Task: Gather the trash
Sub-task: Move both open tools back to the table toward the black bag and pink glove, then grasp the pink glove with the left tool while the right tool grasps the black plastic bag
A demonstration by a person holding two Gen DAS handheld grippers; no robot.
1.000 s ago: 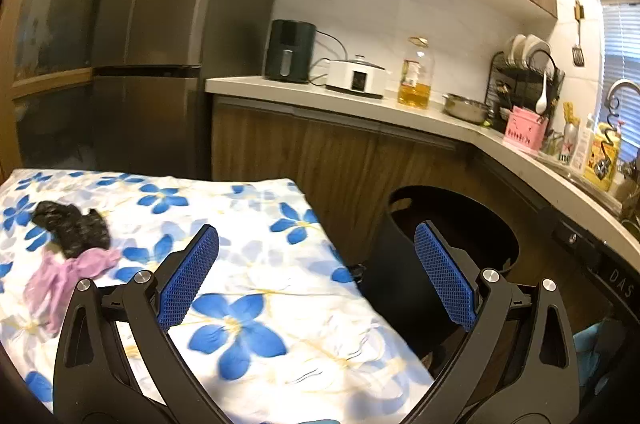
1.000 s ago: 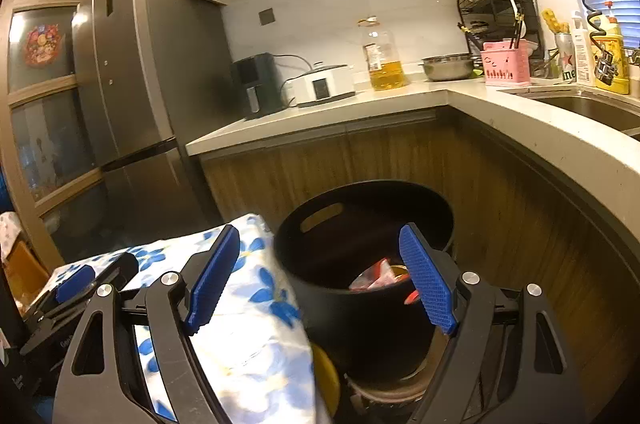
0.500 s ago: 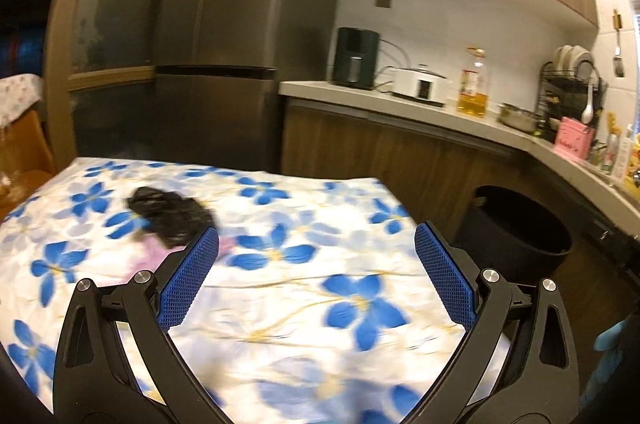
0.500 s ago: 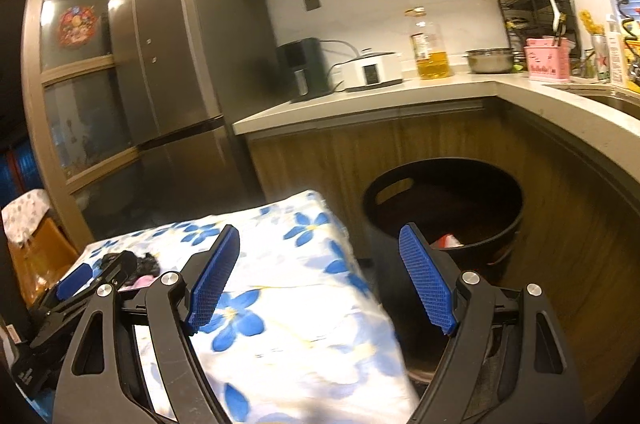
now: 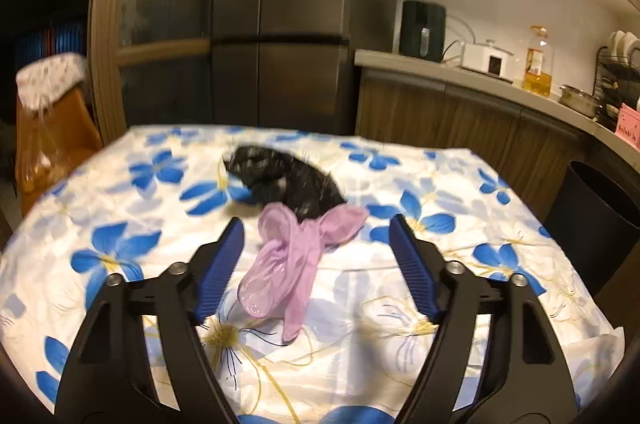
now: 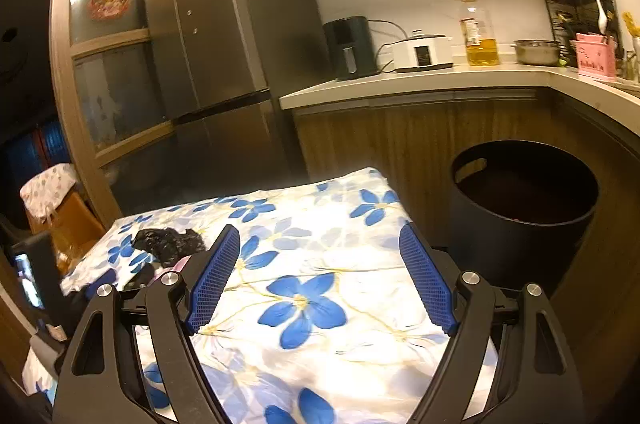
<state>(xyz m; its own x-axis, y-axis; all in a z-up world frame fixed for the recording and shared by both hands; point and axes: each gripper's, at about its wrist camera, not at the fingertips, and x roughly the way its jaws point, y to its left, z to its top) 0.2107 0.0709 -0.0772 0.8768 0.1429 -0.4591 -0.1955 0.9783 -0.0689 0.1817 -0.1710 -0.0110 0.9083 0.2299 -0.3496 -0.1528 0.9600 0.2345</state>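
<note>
- pink glove [image 5: 294, 256], crumpled and limp, lies on the flowered cloth of the table [image 5: 120, 224], between the two blue fingers of the left gripper [image 5: 316, 268] and reaching a little ahead of their tips; no pad touches it.
- black crumpled bag [image 5: 286, 182] sits just beyond the glove, touching its far end, ahead of the left fingers.
- left fingers: closing at this moment, with the glove in the gap but not yet pinched; nothing held.
- right gripper [image 6: 320, 280]: fingers released and wide, nothing between them but bare cloth; the black bag [image 6: 168, 242] lies ahead and to the left of its left finger.
- black bin [image 6: 524, 208] stands off the table edge, ahead and to the right of the right fingers.
- judgement, step in hand: grasp of the glove by the left gripper.
- recommended: bring the tips down until the pads bracket the bunched middle of the glove, then close fully; thin film will slip from a shallow pinch.
- risk: pads may catch the tablecloth along with the glove; lift a little and check the cloth stays down.
- risk: the bag's touching edge may drag along; keep the pinch on the near side.
</note>
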